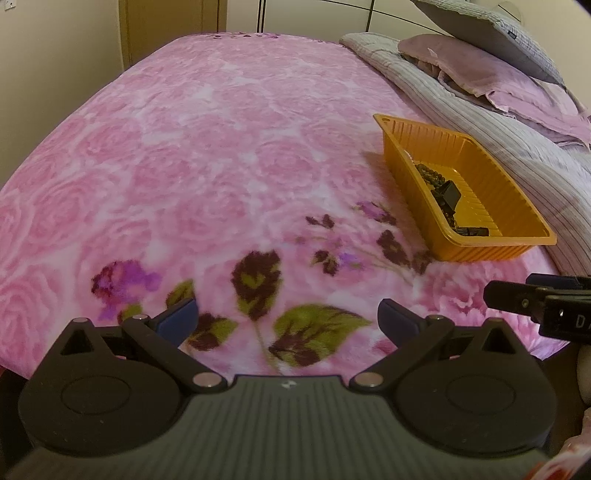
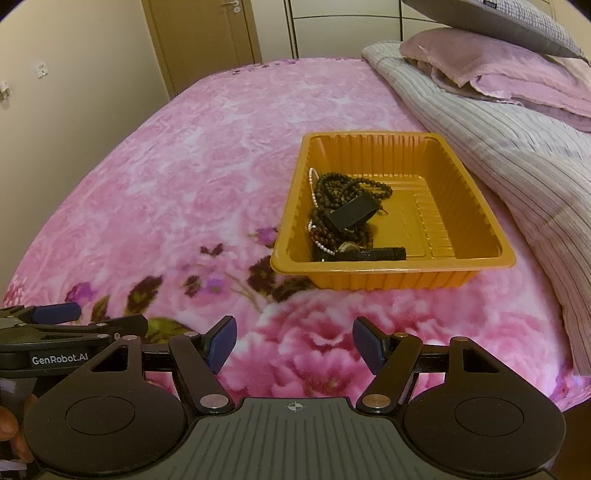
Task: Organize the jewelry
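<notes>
An orange plastic tray (image 2: 476, 225) sits on the pink floral blanket (image 2: 184, 184). Piled in its left half are dark bead necklaces (image 2: 347, 190), a thin pearl strand (image 2: 313, 184) and a black watch strap (image 2: 352, 214). The left wrist view shows the same tray (image 1: 491, 177) at the right. My right gripper (image 2: 294, 345) hovers open and empty over the blanket, just short of the tray's near wall. My left gripper (image 1: 288, 319) is open and empty too, low over the blanket's leaf print, left of the tray. Each gripper shows at the edge of the other's view.
A striped grey quilt (image 2: 517, 155) and mauve pillows (image 2: 498, 74) lie along the right, close behind the tray. A grey pillow (image 1: 491, 33) leans above them. Beige wall and a door (image 2: 203, 40) stand beyond the bed's far edge.
</notes>
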The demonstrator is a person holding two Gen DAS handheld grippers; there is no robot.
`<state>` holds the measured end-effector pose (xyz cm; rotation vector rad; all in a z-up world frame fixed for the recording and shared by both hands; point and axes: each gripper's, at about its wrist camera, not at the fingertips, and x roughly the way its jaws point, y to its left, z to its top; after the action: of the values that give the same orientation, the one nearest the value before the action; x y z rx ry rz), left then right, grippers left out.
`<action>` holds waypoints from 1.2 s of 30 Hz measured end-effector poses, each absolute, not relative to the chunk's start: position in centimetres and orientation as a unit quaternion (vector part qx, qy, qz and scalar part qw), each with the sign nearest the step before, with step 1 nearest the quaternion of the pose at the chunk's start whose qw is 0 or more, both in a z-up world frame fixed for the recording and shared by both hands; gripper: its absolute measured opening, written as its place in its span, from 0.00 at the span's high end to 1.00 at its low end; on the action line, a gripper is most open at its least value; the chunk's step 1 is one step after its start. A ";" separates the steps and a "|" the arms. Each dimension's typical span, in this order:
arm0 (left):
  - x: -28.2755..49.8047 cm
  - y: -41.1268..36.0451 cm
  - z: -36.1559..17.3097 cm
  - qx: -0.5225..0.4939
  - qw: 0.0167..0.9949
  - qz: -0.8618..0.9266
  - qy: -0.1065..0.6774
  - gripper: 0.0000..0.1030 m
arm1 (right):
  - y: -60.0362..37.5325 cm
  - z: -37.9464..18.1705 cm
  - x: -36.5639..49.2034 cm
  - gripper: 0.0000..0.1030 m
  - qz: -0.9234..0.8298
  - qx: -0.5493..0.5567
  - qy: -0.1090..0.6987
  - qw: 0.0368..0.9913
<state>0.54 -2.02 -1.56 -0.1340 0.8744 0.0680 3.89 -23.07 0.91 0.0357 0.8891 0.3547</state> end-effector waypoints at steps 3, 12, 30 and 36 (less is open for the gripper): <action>0.5 -2.1 -1.6 -0.064 0.903 0.034 0.423 0.00 | -23.1 0.9 3.9 0.33 0.171 0.018 0.428 0.887; 0.6 -2.1 -1.5 -0.063 0.903 0.031 0.423 0.00 | -23.1 0.7 4.1 0.33 0.169 0.018 0.430 0.886; 0.6 -2.2 -1.5 -0.063 0.904 0.030 0.423 0.00 | -23.1 0.6 4.1 0.33 0.170 0.017 0.431 0.886; 0.6 -2.3 -1.5 -0.063 0.904 0.030 0.423 0.00 | -23.1 0.6 4.0 0.33 0.170 0.017 0.431 0.886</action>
<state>0.60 -2.28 -1.45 -0.1293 0.8736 0.0615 4.04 -23.09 0.58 0.0352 0.8957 0.3530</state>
